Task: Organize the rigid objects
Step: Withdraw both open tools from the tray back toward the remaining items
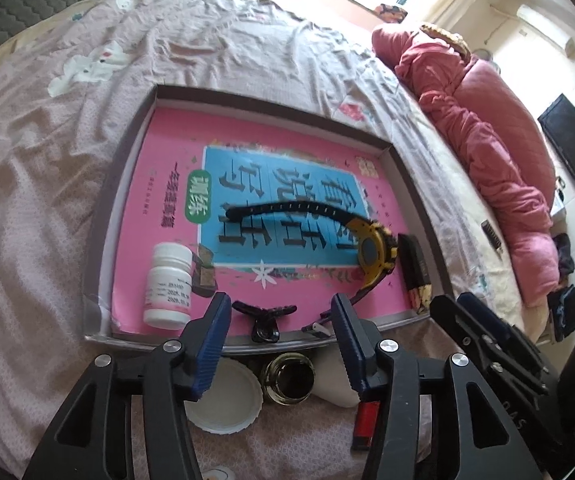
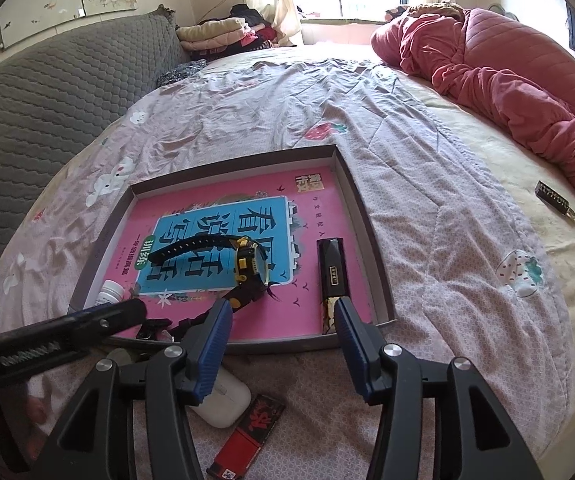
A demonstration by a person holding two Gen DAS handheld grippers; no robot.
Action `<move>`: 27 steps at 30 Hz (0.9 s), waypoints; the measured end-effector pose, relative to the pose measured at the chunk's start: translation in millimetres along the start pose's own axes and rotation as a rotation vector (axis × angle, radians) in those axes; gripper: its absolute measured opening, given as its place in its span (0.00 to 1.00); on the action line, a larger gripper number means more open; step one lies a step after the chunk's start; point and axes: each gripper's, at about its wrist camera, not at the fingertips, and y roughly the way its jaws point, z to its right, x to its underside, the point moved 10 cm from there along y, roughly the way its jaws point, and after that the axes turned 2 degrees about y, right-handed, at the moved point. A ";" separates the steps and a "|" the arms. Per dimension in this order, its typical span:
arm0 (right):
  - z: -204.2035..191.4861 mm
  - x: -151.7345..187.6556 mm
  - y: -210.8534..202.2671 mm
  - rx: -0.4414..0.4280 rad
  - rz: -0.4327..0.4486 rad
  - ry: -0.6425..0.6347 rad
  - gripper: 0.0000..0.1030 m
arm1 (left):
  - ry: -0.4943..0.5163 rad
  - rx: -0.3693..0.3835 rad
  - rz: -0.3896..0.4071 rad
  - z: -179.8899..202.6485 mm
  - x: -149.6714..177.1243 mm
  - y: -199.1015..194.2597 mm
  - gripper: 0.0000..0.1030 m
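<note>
A shallow tray [image 1: 127,184] is set on the bed [image 1: 47,200], with a pink book [image 1: 167,148] laid flat inside it. On the book are seen a watch [image 1: 371,250], a white bottle [image 1: 169,284], a black clip [image 1: 265,316] and a dark box [image 1: 417,272]. The left gripper [image 1: 281,354] is held above the tray's near edge, fingers spread, nothing pinched. The right gripper [image 2: 283,350] is likewise spread and empty. Before the tray, a lid [image 1: 233,400], a jar [image 1: 287,378], a white case [image 2: 223,400] and a red lighter [image 2: 247,436] are left on the bed.
</note>
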 end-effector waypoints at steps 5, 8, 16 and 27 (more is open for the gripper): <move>1.2 -3.7 -4.6 0.006 0.015 0.000 0.51 | -0.017 0.009 0.026 -2.5 -7.8 -12.8 0.56; 1.4 -5.6 -8.3 0.004 0.023 0.000 0.51 | -0.019 0.004 0.044 -5.0 -11.4 -24.2 0.60; -1.7 -11.9 -20.8 -0.004 0.055 -0.005 0.56 | -0.035 -0.005 0.082 -13.2 -14.5 -52.0 0.65; -3.4 -19.9 -41.4 0.004 0.108 -0.005 0.59 | -0.010 -0.008 0.113 -7.8 -10.6 -72.4 0.68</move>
